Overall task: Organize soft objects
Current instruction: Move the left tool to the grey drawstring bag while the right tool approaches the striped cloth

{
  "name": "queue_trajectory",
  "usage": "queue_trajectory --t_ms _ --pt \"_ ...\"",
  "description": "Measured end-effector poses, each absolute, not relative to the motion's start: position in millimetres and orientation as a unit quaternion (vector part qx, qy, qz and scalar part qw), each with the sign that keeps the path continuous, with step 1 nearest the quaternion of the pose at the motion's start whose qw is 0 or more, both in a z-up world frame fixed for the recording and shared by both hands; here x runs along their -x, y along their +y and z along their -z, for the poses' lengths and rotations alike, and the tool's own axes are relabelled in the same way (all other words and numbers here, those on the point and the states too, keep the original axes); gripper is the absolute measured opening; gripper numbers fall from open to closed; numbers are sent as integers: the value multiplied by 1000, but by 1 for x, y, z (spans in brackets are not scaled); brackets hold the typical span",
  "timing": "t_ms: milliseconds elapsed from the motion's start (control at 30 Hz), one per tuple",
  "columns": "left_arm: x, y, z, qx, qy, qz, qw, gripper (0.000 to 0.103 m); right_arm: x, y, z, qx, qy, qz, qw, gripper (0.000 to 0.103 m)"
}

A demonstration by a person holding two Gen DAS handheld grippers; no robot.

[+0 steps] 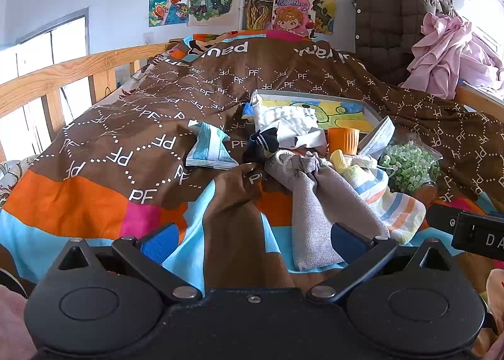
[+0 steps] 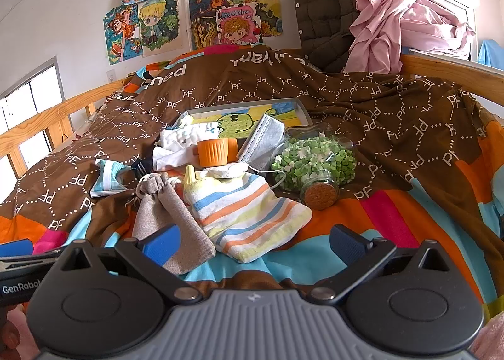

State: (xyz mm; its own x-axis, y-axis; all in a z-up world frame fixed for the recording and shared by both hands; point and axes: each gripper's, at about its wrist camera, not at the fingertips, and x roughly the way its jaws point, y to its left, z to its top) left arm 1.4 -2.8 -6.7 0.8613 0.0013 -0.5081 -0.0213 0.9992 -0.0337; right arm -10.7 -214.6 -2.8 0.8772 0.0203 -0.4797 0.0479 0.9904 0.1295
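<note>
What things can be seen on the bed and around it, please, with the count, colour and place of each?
Grey cloth drawstring pouch: 1, grey, front of pile, left.
Striped towel bag: 1, white with blue, orange, yellow stripes, right of pouch.
Orange ribbed cup: 1, orange, middle of pile.
Glass jar with cork stopper: 1, clear, green and white pieces inside, lying on its side at right.
Face mask: 1, grey-blue, against tray edge.
Shallow grey tray: 1, drawing inside, behind pile.
Teal-white packet: 1, left of pile.
Brown patterned blanket: 1, covers bed.
Wall drawings: several, colourful.
Left hand-held gripper: 1, black, blue pads, open.
Right hand-held gripper: 1, same, open.
</note>
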Motion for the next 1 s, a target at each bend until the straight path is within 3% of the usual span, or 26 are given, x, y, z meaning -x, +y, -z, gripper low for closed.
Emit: queue_trajectory --t_ms 367,767,1000 --pt "-14 -3 10 24 279 11 960 102 -7 -216 -1 -54 272 -9 961 103" --pt "-81 -17 22 23 306 79 948 102 -77 -247 -3 19 292 -87 952 103" --pt "-109 -31 42 17 331 118 936 102 -107 -248 14 -15 306 -167 937 103"
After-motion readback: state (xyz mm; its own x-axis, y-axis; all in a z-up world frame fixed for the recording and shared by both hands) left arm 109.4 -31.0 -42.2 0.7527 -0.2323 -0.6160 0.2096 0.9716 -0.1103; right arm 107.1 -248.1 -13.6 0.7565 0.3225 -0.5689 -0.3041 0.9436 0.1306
